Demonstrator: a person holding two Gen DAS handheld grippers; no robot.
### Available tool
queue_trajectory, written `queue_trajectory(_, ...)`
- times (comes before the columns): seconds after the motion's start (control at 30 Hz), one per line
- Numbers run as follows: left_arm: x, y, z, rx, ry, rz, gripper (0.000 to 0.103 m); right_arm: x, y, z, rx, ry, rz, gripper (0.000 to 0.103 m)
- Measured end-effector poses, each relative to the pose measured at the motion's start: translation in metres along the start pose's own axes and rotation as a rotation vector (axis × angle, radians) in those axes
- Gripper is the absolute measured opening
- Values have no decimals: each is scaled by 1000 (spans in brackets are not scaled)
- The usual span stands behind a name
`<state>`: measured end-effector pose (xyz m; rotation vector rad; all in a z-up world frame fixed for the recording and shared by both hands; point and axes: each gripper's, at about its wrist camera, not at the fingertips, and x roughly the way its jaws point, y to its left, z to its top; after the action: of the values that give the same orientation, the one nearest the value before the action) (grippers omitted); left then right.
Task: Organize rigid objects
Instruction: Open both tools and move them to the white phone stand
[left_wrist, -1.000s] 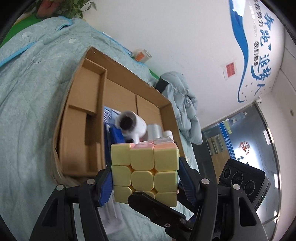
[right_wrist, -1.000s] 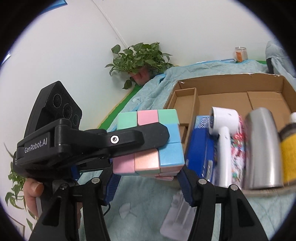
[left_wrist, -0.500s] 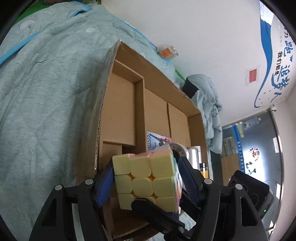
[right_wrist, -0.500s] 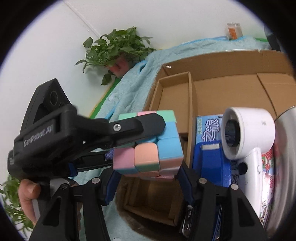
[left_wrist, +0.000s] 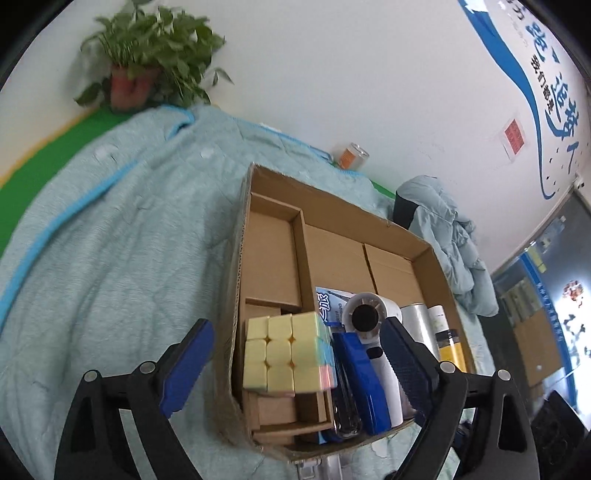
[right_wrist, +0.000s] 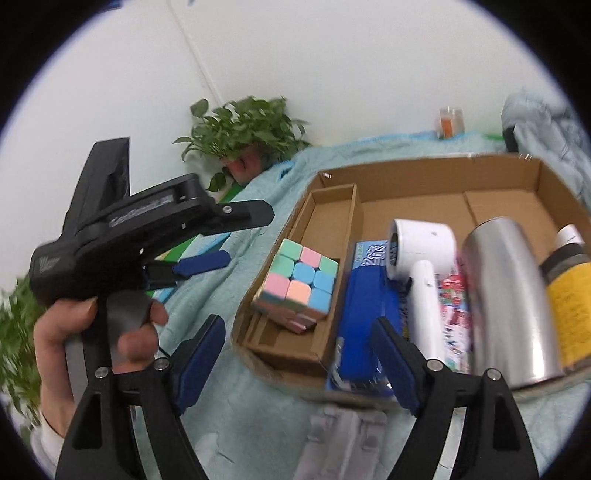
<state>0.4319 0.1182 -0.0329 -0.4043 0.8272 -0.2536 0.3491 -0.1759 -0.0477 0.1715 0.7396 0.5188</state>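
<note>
Broadly: cardboard box (left_wrist: 424, 254) on the quilted blanket (left_wrist: 110, 240), near side packed with blue case (right_wrist: 369, 295), white dryer (right_wrist: 421, 266), steel cylinder (right_wrist: 506, 295). Narrow left compartment (left_wrist: 271, 258) holding the cube (left_wrist: 286, 354), seated on small cartons, free of both tools. Left gripper (left_wrist: 295, 354) spread wide, pads astride the cube and clear of it. Right gripper (right_wrist: 299, 354) likewise wide, empty, near the box's front edge. No long axis on a cube; left tool nearer. Next pick likely outside the box.
</note>
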Motion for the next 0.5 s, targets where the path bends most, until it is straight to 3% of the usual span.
queue_trajectory(0.07,-22,-9,-15,35,-59,41,88,-18,0,-16,-21,-17,-9,82)
queue_trajectory(0.13,-40,-23,-33,106,-113,59,71,-25,-2,-32,-35,3,1,82)
queue_trajectory(0.17,-48,-34,-46,167,-124,79,55,-25,-3,-40,-42,26,6,82)
queue_trajectory(0.2,-51,-41,-55,198,-117,99,48,-23,-6,-53,-42,64,3,81)
queue_trajectory(0.23,-53,-48,-65,211,-105,119,48,-22,-9,-63,-31,99,-3,79)
queue_trajectory(0.27,-54,-51,-76,200,-86,129,50,-23,-12,-70,-18,124,-2,74)
queue_trajectory(0.3,-54,-51,-85,184,-70,122,62,-20,-14,-76,-3,150,-2,61)
queue_trajectory(0.33,-53,-51,-96,162,-48,112,76,-21,-17,-85,0,164,-4,53)
queue_trajectory(0.37,-49,-50,-106,141,-34,119,103,-23,-18,-91,-4,167,-11,53)
queue_trajectory(0.43,-40,-47,-124,114,6,126,102,-20,-24,-98,7,175,-9,53)
queue_trajectory(0.47,-29,-47,-134,113,71,114,102,-16,-27,-101,18,195,0,56)
queue_trajectory(0.5,-19,-45,-143,110,130,90,102,-9,-30,-104,36,225,7,69)
